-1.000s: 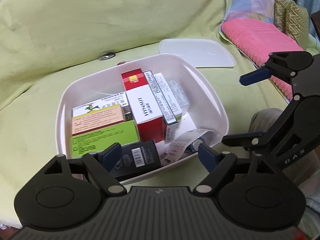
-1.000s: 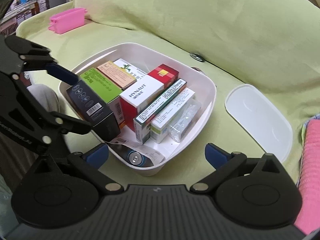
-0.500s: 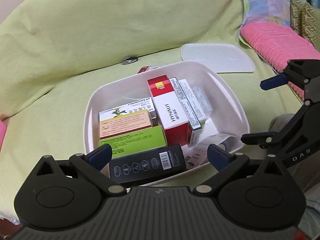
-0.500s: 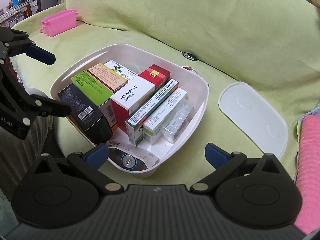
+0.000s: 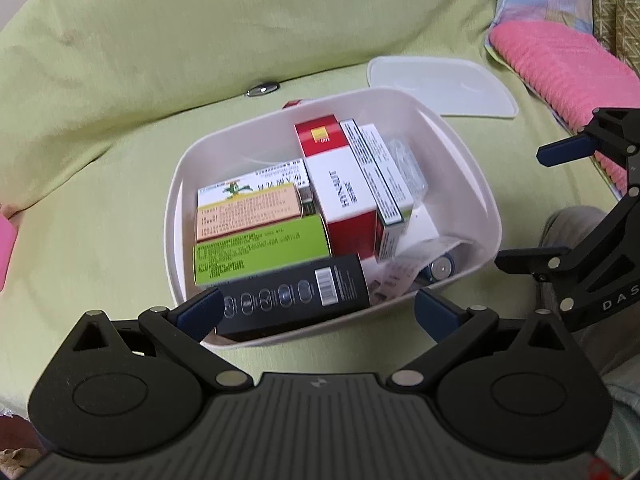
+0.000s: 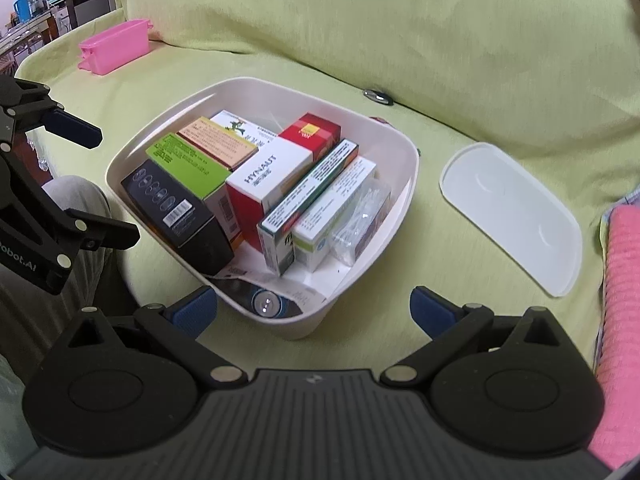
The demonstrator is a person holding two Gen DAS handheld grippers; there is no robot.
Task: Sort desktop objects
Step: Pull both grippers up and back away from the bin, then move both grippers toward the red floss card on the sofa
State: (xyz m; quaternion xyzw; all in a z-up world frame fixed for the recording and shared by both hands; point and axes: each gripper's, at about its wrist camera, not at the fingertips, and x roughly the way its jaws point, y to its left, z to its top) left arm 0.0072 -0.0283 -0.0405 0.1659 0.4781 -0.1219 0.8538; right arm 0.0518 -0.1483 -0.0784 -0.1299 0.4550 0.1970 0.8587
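Left wrist view: left gripper (image 5: 316,314) at lower centre, jaws wide, nothing between them. White plastic bin (image 5: 476,184) sits mid-frame on the green sofa cover (image 5: 120,80), packed with boxes: black box (image 5: 296,300) nearest, green box (image 5: 260,248) and peach box (image 5: 248,214) behind it, red-and-white HYNAUT box (image 5: 344,196) centre. Battery (image 5: 442,268) on paper at the bin's lower right. White lid (image 5: 436,86) lies apart, upper right. Right wrist view: right gripper (image 6: 314,310) at lower centre, jaws wide, empty, just short of the bin's near rim. Pink container (image 6: 114,46) upper left, well apart.
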